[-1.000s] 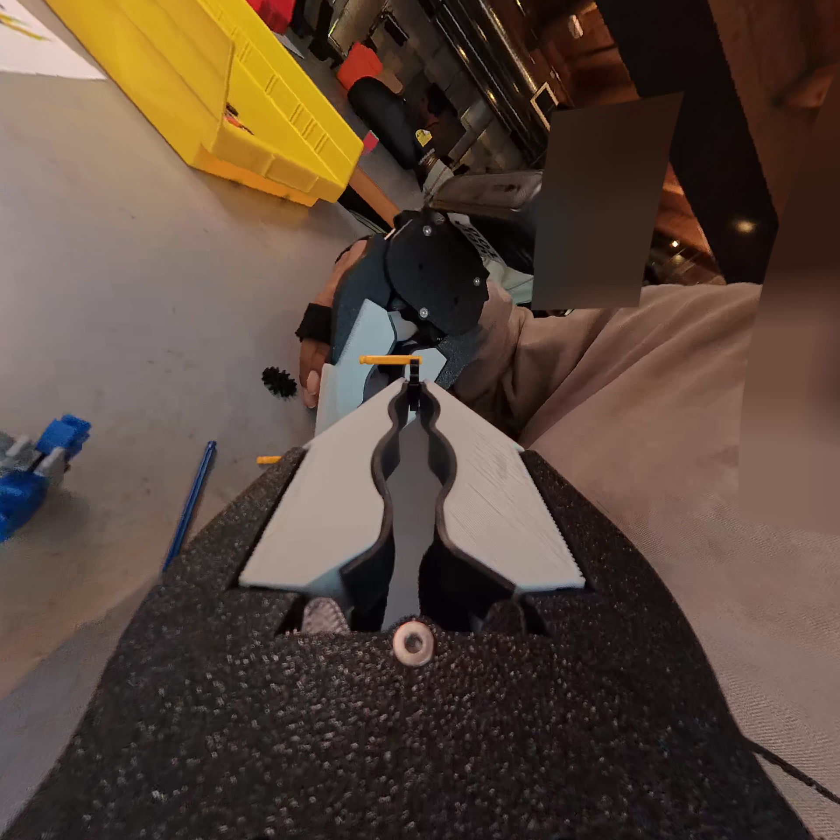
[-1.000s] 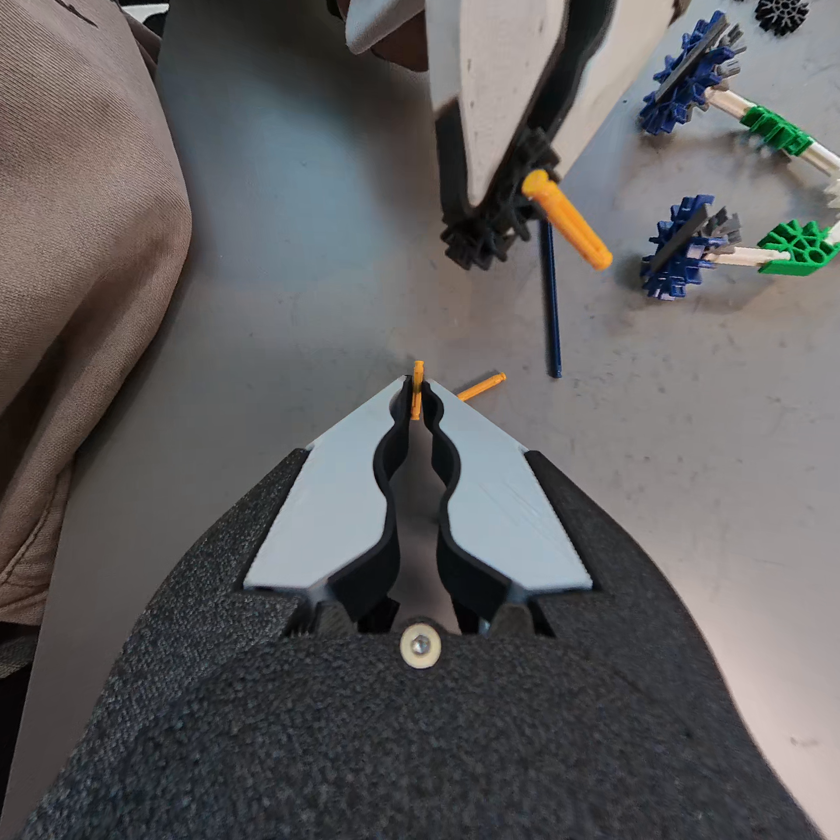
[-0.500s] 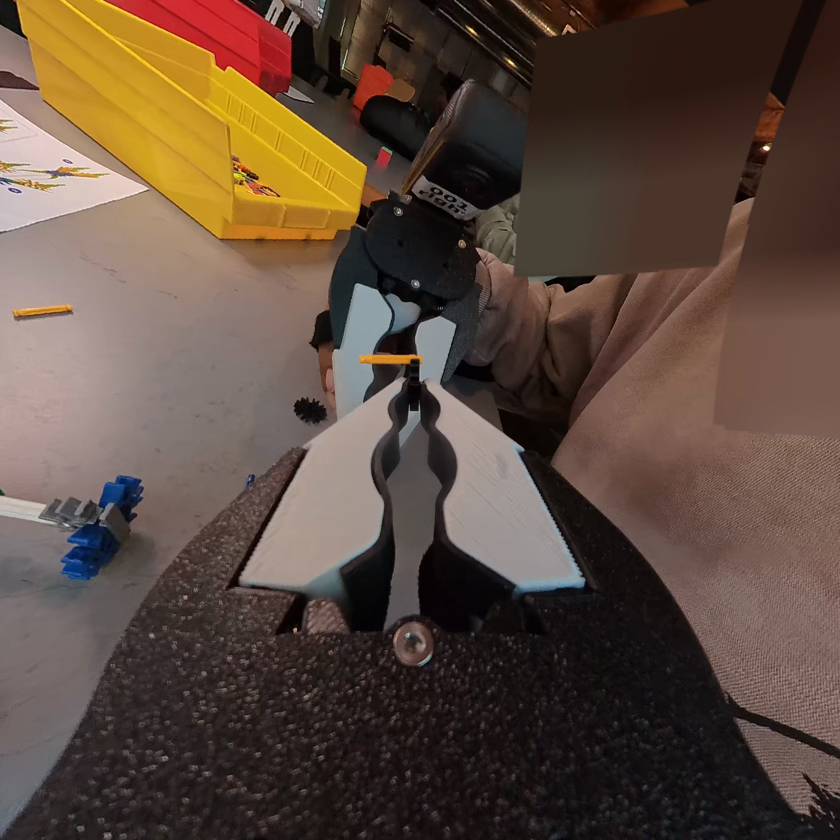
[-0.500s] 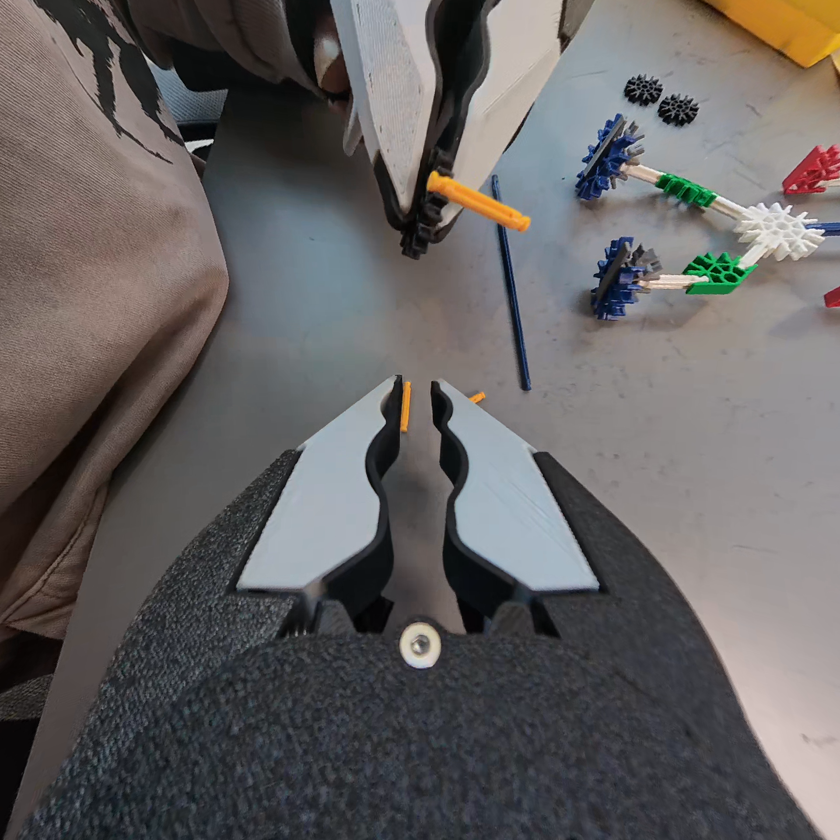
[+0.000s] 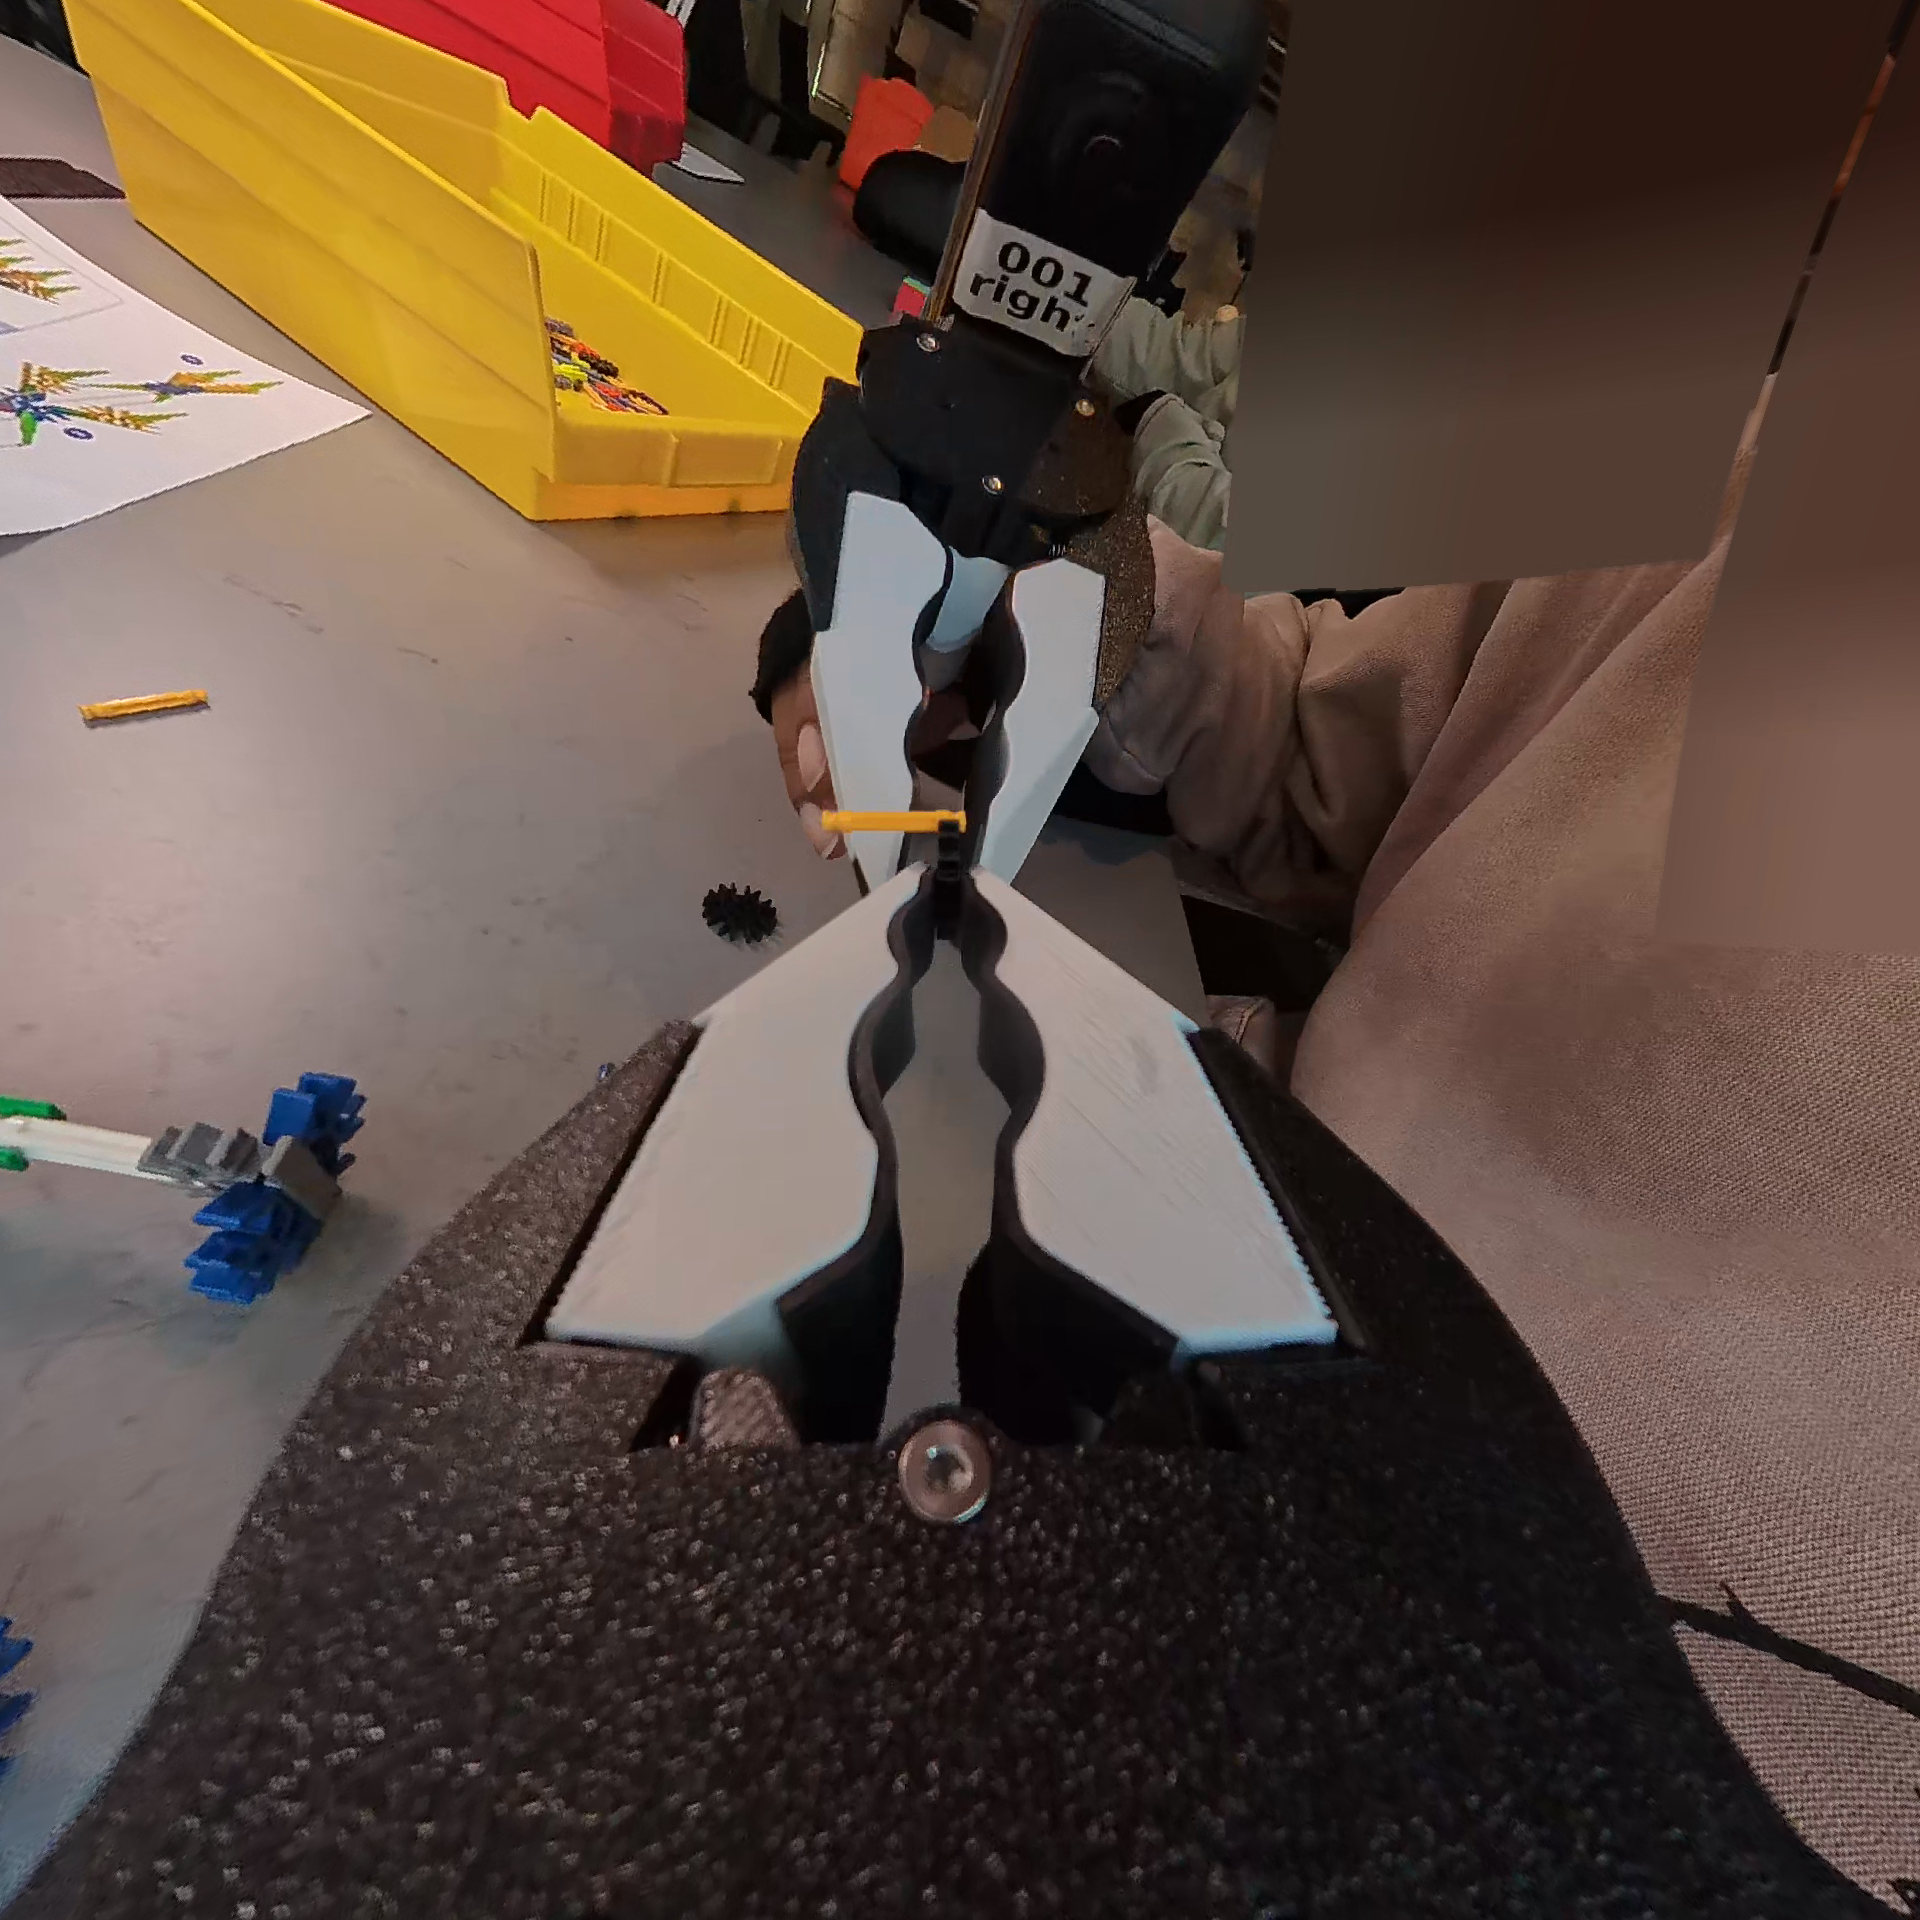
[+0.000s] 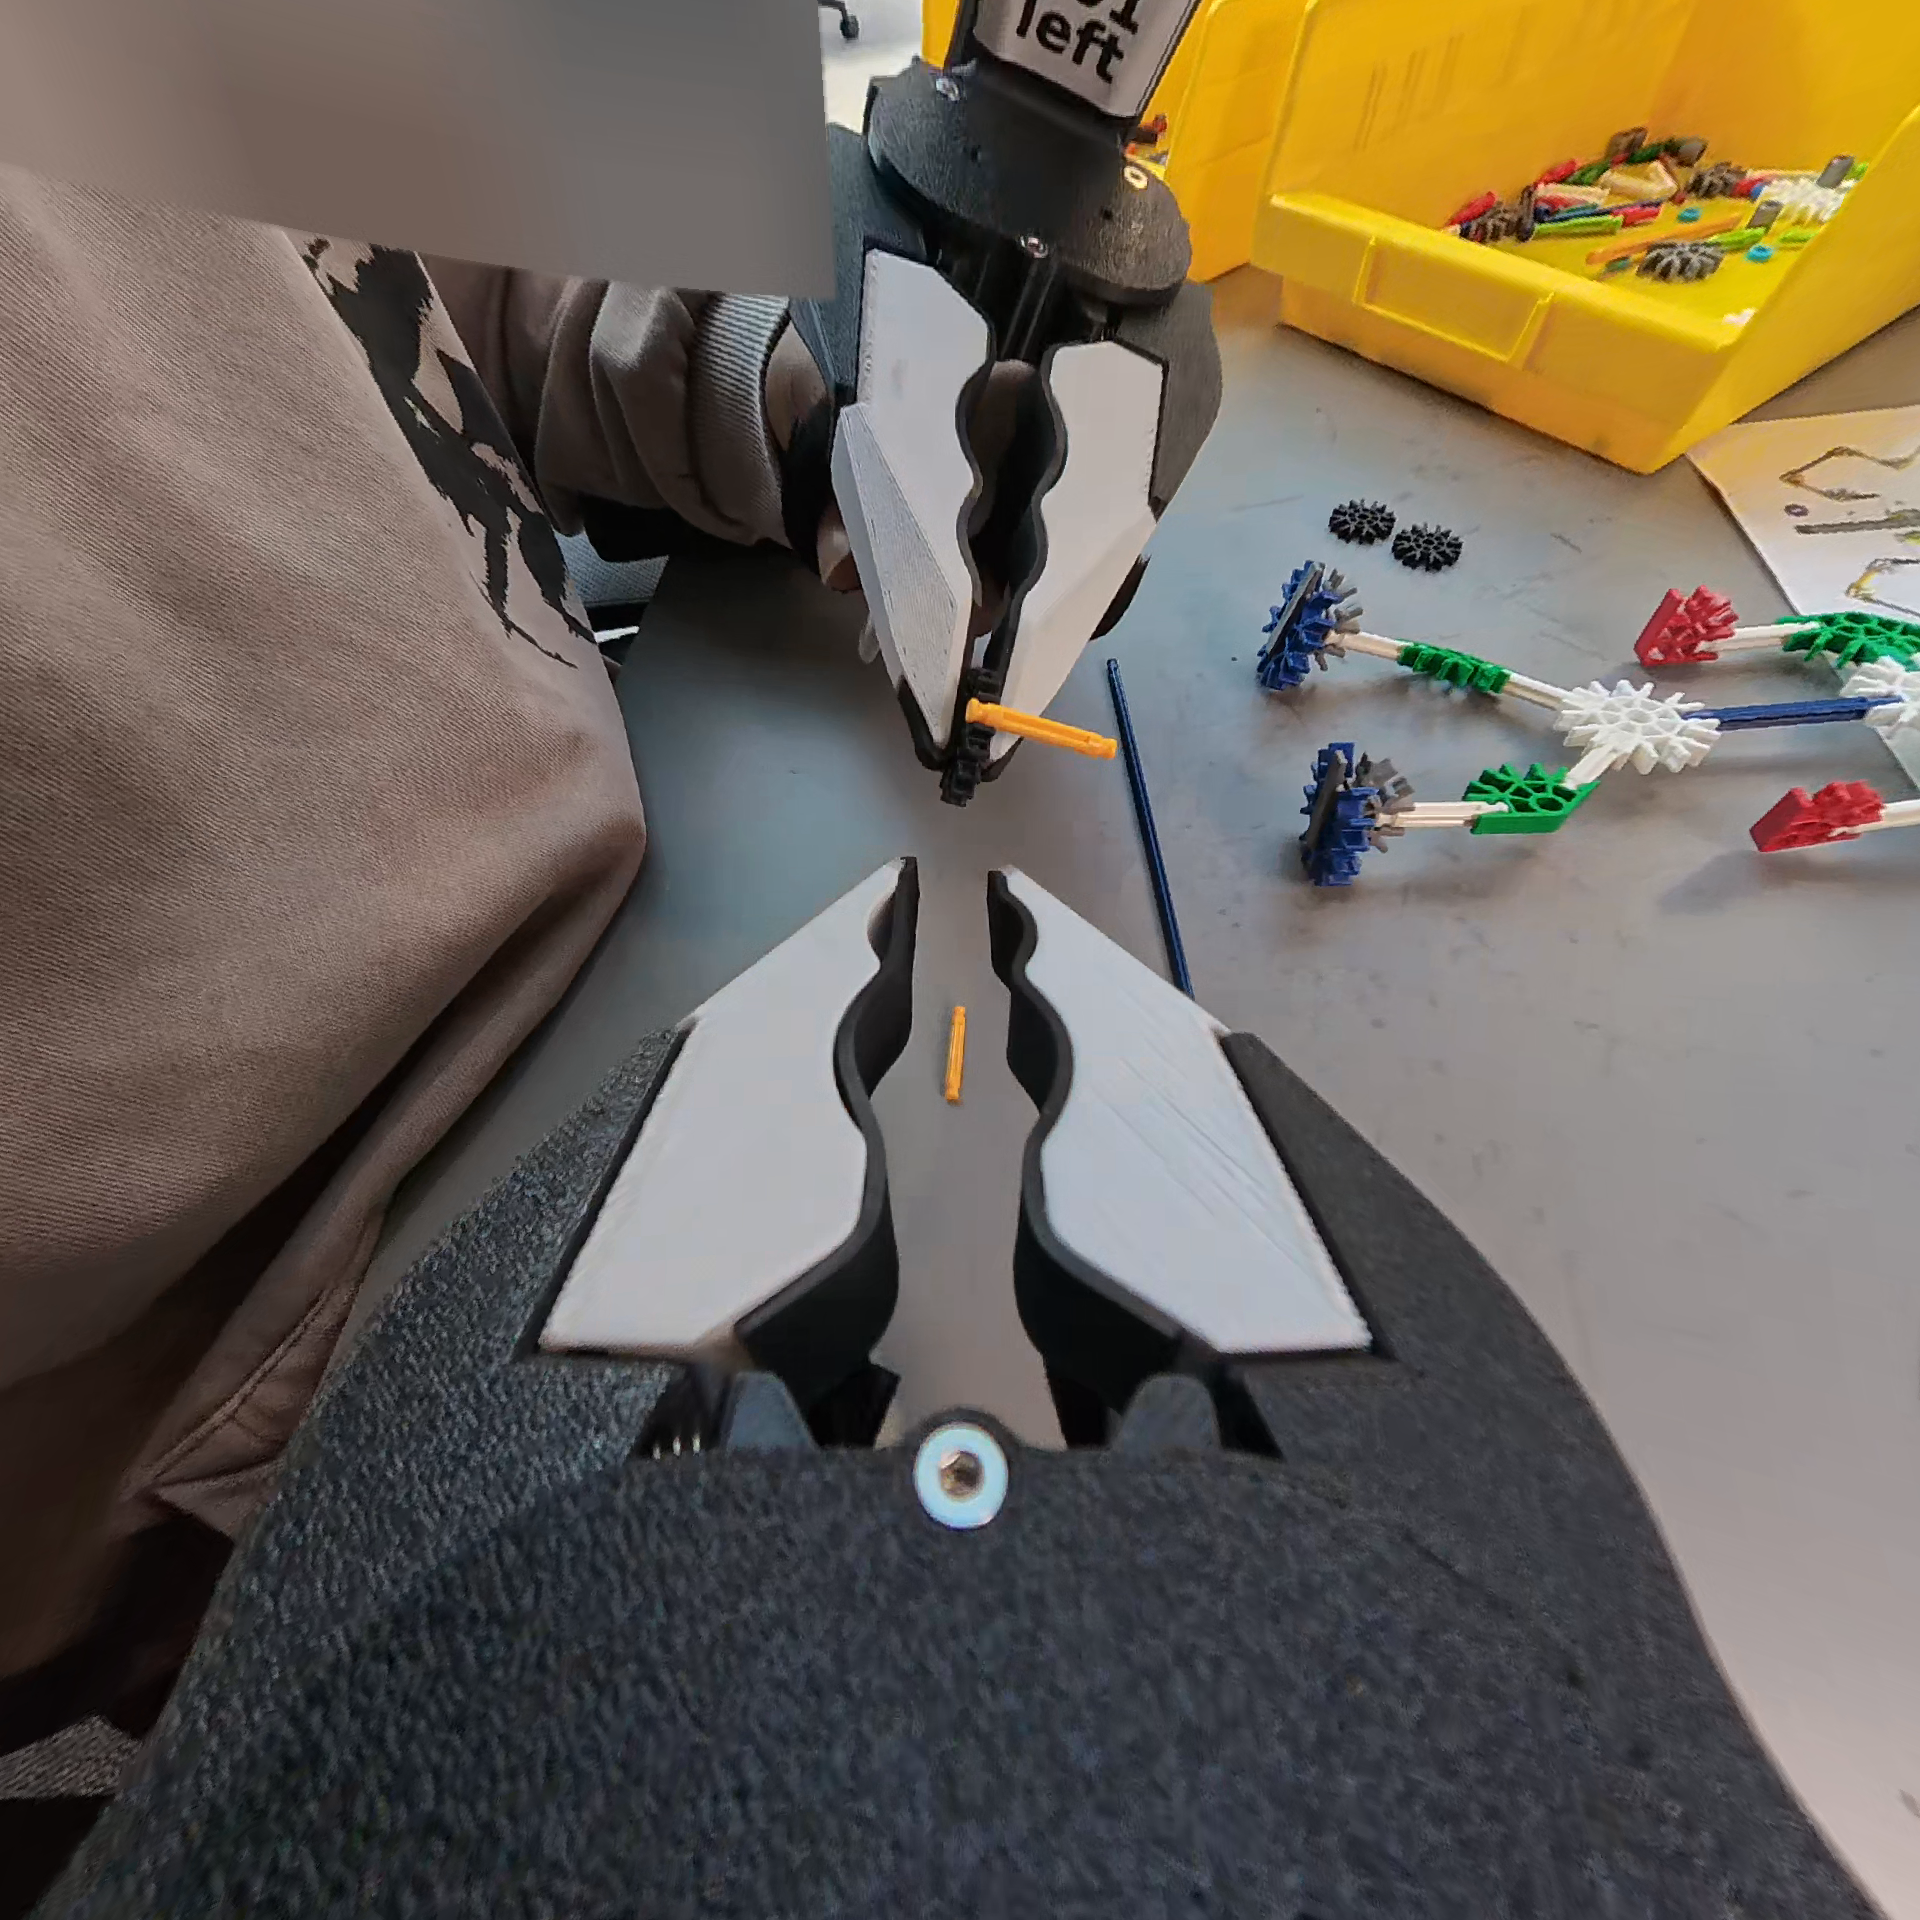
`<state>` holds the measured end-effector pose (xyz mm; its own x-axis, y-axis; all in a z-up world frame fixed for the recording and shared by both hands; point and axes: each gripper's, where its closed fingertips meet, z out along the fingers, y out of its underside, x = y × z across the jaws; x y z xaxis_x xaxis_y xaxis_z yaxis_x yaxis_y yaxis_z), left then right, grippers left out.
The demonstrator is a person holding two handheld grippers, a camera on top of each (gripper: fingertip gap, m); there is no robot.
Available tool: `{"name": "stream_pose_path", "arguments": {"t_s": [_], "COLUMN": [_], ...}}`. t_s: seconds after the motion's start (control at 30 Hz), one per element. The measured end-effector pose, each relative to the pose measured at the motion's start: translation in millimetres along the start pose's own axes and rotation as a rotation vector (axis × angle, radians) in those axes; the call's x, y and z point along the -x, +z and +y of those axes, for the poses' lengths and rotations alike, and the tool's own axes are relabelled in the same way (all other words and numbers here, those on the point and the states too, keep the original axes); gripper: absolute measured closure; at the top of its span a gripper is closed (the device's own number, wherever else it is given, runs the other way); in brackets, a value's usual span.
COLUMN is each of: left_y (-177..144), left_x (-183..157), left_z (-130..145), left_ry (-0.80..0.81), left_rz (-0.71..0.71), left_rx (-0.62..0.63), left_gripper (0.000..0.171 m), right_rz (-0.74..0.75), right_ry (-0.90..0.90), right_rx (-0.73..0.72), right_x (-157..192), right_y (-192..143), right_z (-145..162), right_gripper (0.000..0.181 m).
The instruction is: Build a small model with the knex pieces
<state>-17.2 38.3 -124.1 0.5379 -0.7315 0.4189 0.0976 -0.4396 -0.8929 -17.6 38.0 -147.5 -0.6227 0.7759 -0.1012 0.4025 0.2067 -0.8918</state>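
Plainly, we noted:
Left gripper (image 5: 948, 883): jaws clamped on a black toothed connector (image 5: 948, 868) with a short orange rod (image 5: 894, 821) stuck sideways from it.
Right gripper (image 6: 951, 868): jaws parted and holding nothing; we saw it facing the left one, tips near.
Loose orange rod (image 6: 955, 1054): flat on the grey desk (image 6: 1507, 1091), seen between the right fingers.
Thin blue rod (image 6: 1148, 821): just beside, on the desk.
Yellow bin (image 6: 1538, 301): by the far edge.
Colourful built assembly (image 6: 1538, 727): between bin and grippers.

My grey table (image 6: 1558, 1143) carries a part-built rod-and-connector frame (image 6: 1621, 717), two black gear wheels (image 6: 1392, 532) and a thin dark-blue rod (image 6: 1148, 831). Yellow bin (image 6: 1558, 291) of mixed pieces sits beyond, beside a printed sheet (image 5: 114, 416). A red bin (image 5: 540, 62) stands behind.
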Motion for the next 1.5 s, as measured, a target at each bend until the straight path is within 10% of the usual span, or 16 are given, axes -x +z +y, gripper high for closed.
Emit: {"name": "stream_pose_path", "arguments": {"t_s": [1.5], "left_y": [-8.8], "left_x": [-13.9], "left_z": [-17.1], "left_ry": [-0.199], "left_rz": [0.237], "left_rx": [-0.148], "left_gripper": [0.169], "right_rz": [-0.008], "right_ry": [0.023], "right_rx": [-0.264], "right_x": [7.6], "right_y": [-4.9], "right_z": [-39.1], "right_gripper": [0.179]}}
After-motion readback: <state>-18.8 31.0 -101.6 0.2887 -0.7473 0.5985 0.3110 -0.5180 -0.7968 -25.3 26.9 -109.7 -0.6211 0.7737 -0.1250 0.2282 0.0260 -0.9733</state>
